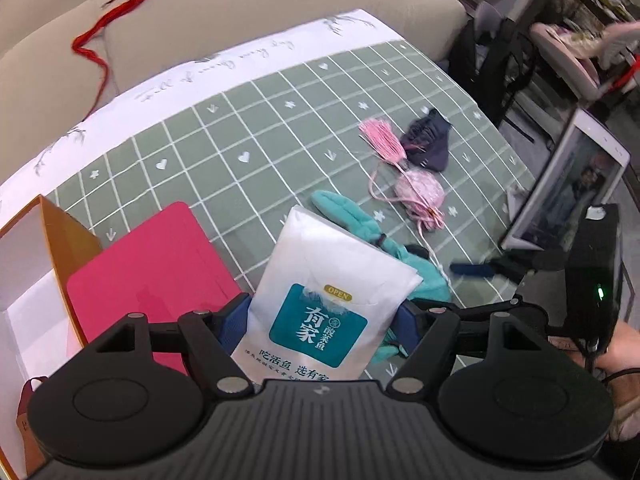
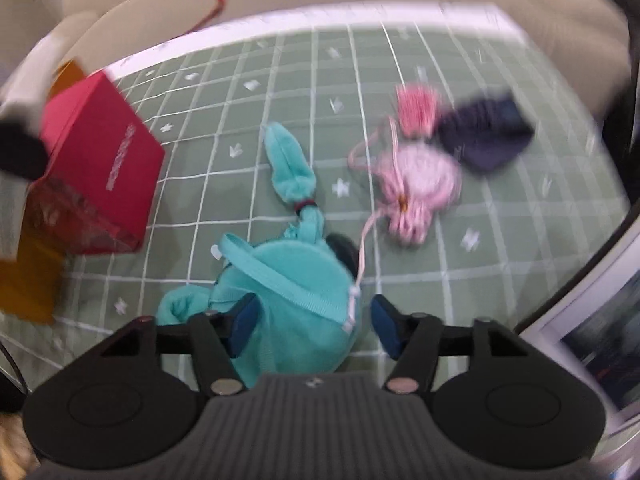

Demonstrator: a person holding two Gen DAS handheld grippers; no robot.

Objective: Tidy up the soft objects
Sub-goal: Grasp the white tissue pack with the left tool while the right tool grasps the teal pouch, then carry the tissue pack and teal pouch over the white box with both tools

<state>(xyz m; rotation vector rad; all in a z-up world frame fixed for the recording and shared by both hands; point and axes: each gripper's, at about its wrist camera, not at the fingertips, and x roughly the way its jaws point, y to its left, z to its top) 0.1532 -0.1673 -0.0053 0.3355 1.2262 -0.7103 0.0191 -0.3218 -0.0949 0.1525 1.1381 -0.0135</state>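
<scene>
My left gripper (image 1: 320, 320) is shut on a white tissue pack (image 1: 332, 296) with a teal label, held above the green checked tablecloth (image 1: 240, 128). A teal plush toy (image 2: 288, 304) lies on the cloth; it also shows behind the pack in the left wrist view (image 1: 352, 216). My right gripper (image 2: 314, 320) is open, its blue pads (image 2: 244, 322) on either side of the plush body, apart from it on the right. A pink tasselled pouch (image 2: 416, 180) and a dark navy cloth (image 2: 484, 136) lie further right. The right wrist view is blurred.
A red box (image 2: 100, 152) sits at the left beside an open orange box (image 1: 36, 272). A beige sofa (image 1: 200, 12) with a red ribbon (image 1: 100, 28) lies beyond the table. A white-framed screen (image 1: 568, 188) stands at the right edge.
</scene>
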